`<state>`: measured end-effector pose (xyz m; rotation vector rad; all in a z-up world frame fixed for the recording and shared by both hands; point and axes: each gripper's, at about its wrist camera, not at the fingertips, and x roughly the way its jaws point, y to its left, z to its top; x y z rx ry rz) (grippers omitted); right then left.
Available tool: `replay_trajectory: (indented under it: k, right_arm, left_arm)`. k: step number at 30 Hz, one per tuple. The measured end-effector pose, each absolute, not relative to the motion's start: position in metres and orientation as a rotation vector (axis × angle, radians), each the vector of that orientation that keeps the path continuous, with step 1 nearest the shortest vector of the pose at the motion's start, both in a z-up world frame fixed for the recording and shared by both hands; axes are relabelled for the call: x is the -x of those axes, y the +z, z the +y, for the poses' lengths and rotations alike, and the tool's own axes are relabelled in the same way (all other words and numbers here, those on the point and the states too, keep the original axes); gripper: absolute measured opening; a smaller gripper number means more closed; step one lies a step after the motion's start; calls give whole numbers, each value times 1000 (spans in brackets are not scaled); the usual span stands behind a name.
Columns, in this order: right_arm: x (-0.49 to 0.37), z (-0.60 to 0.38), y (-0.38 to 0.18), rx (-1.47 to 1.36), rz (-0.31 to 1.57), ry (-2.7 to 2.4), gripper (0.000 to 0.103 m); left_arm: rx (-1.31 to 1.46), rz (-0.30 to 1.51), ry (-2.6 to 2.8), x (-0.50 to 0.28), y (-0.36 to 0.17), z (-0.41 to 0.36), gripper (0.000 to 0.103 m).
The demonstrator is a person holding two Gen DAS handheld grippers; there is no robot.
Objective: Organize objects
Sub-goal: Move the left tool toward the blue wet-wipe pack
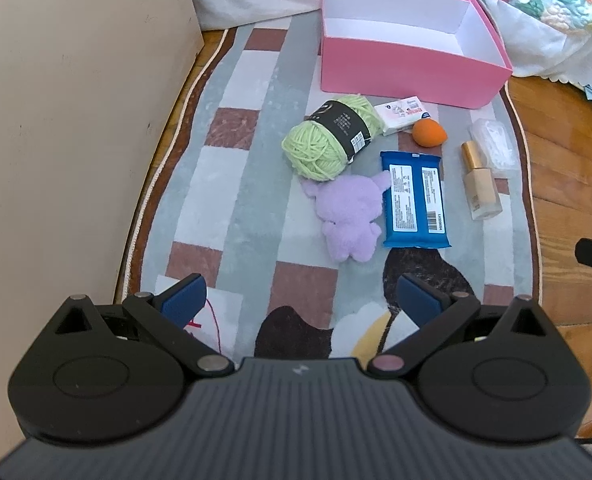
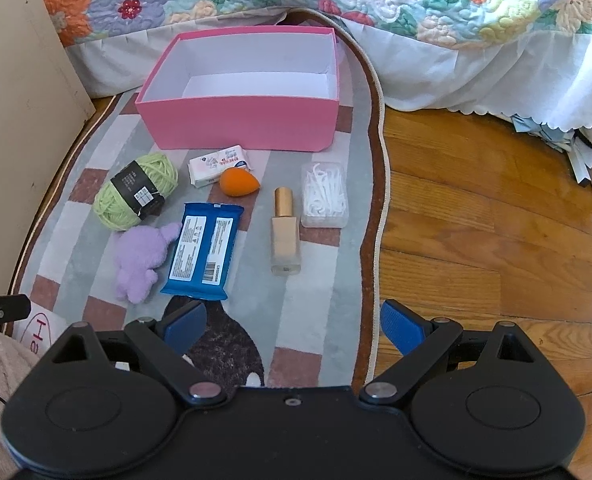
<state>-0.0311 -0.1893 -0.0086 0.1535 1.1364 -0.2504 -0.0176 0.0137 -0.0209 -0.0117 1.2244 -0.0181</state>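
Pink box (image 2: pixel 240 128) (empty) beyond seven scattered items.

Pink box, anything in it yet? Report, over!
Both tools open, holding nothing. Pink box empty. Seven items on rug. Nothing blocking.

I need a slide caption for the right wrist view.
Open right gripper above rug with seven loose items before an empty pink cardboard box.
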Motion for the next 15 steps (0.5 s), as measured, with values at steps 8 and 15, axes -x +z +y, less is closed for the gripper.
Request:
replay_trajectory:
  k: [8,15]
  right_arm:
    - [31,-194,-12,-187,1143,-245,96]
    - [30,-190,-15,-183,1147,-242,96]
  left_arm:
    - [45,1205,14,19,-16,21,103]
    - [67,1175,29,22,-12,27,103]
